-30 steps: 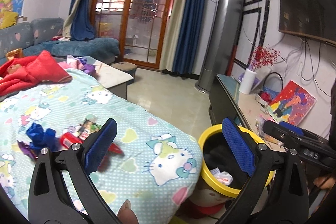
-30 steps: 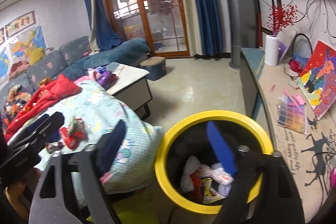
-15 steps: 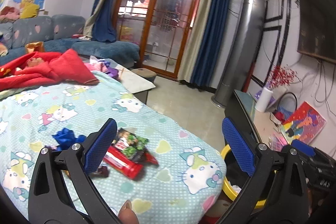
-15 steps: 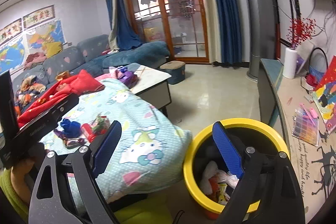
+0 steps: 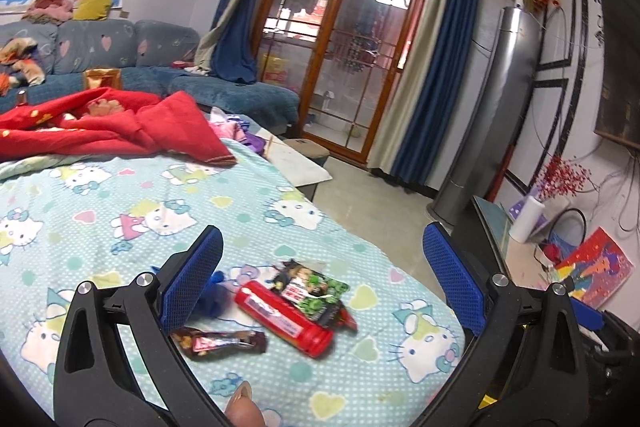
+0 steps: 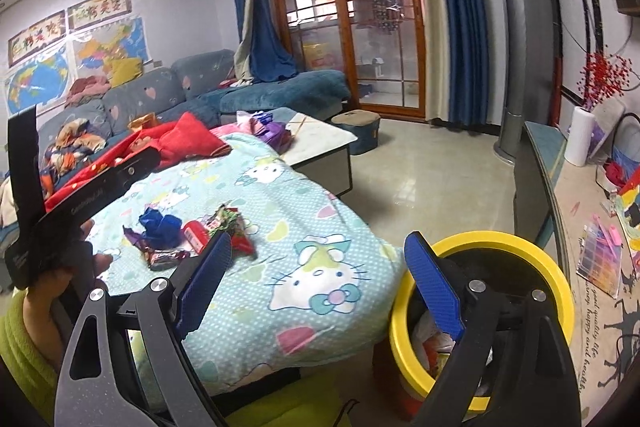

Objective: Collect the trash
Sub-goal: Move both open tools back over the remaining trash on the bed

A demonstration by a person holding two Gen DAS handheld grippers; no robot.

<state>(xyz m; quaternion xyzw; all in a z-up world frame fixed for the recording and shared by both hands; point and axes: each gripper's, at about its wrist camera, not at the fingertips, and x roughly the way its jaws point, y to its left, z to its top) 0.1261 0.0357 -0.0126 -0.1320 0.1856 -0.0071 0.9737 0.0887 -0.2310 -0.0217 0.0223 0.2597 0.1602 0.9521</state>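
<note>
Trash lies on the Hello Kitty blanket [image 5: 120, 211]: a red tube [image 5: 285, 317], a green and black snack wrapper [image 5: 310, 289], a dark candy wrapper [image 5: 222, 341] and a crumpled blue wrapper [image 5: 218, 293]. My left gripper [image 5: 322, 283] is open and empty, just above this pile. My right gripper [image 6: 318, 285] is open and empty, between the blanket's edge and the yellow trash bin [image 6: 554, 281], which holds trash. The pile also shows in the right wrist view [image 6: 188, 233].
A red blanket [image 5: 100, 131] lies at the blanket's far end. A sofa [image 5: 140, 67] stands behind, a coffee table [image 6: 320, 141] to the right. A TV stand [image 6: 580, 227] with a paper roll and craft items runs along the right wall.
My left gripper has swung left, away from the bin, and now sits over the trash pile. My right gripper has lifted and drawn back from above the bin toward the blanket.
</note>
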